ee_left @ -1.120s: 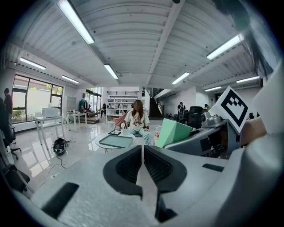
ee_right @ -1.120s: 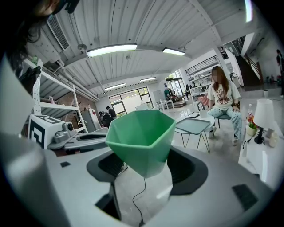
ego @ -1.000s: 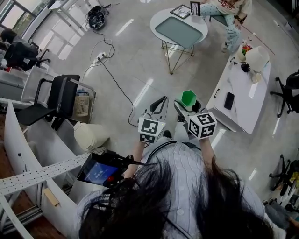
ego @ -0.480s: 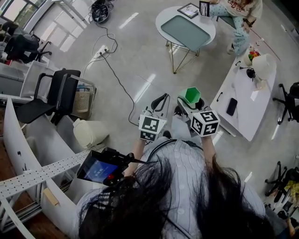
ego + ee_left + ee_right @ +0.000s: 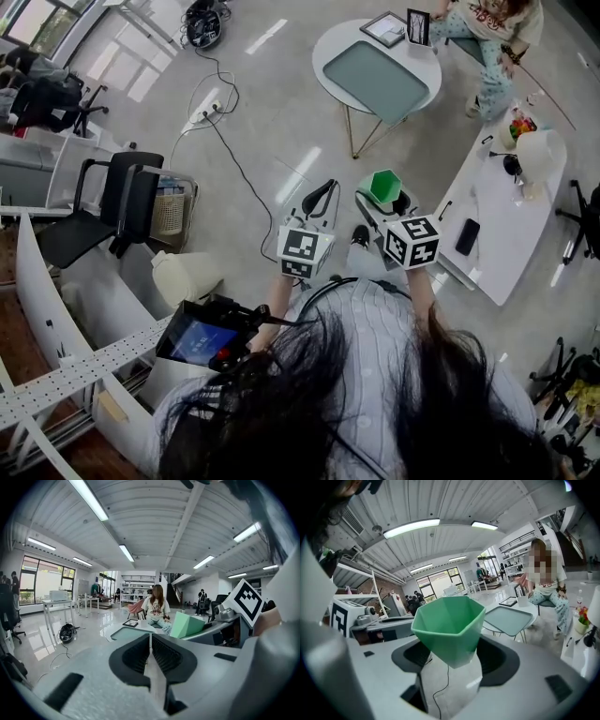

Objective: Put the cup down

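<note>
Here we hold a green cup (image 5: 449, 620) upright, gripped in our right tool (image 5: 454, 653), above the floor (image 5: 281, 122); our left tool (image 5: 150, 654) has its jaws together, empty.

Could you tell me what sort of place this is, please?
Probably an open-plan office or lab: a black office chair, a long white desk, a round table, and strip lights on a ribbed ceiling.

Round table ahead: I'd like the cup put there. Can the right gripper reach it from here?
Probably not. The right gripper, shut on the green cup, is held well short of the round table; open floor lies between.
</note>
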Action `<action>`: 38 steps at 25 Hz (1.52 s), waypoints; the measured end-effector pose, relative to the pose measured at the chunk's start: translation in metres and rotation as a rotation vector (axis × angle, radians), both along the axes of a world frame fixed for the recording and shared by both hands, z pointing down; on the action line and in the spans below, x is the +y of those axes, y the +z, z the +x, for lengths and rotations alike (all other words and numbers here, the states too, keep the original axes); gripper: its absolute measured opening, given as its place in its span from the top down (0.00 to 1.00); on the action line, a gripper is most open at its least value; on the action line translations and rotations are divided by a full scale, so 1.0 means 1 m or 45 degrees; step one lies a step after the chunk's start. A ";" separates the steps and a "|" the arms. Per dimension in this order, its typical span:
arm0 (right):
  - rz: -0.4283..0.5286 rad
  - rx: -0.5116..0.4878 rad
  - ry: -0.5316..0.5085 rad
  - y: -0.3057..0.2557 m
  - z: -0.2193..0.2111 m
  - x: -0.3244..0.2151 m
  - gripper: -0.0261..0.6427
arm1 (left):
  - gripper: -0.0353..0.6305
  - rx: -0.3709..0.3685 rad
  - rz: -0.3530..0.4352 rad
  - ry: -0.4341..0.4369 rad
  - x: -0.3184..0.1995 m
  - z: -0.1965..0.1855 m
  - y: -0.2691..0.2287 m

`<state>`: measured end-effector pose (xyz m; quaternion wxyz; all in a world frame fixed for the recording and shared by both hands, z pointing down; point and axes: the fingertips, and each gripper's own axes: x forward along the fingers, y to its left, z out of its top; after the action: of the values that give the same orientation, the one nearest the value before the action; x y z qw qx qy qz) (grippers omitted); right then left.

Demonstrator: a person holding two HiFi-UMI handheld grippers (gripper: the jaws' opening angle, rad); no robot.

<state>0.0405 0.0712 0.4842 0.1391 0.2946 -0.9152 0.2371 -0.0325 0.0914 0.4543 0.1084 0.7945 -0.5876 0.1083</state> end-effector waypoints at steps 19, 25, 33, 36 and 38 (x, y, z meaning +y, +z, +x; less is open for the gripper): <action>-0.053 -0.041 0.022 0.012 0.020 -0.125 0.48 | 0.91 -0.022 -0.037 0.002 -0.128 0.016 0.005; -0.058 -0.064 0.052 0.013 0.030 -0.142 0.48 | 0.91 -0.049 -0.045 0.026 -0.144 0.022 0.006; -0.048 -0.071 0.121 0.011 0.036 -0.164 0.48 | 0.91 -0.033 -0.033 0.070 -0.169 0.020 0.005; -0.045 -0.065 0.150 0.013 0.033 -0.174 0.48 | 0.91 -0.032 -0.024 0.108 -0.183 0.016 0.006; -0.044 -0.057 0.167 0.014 0.030 -0.183 0.48 | 0.91 -0.031 -0.020 0.125 -0.193 0.011 0.007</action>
<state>0.0700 -0.1121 0.4979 0.1077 0.3462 -0.8925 0.2682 -0.0219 -0.1021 0.4610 0.1022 0.8201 -0.5484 0.1278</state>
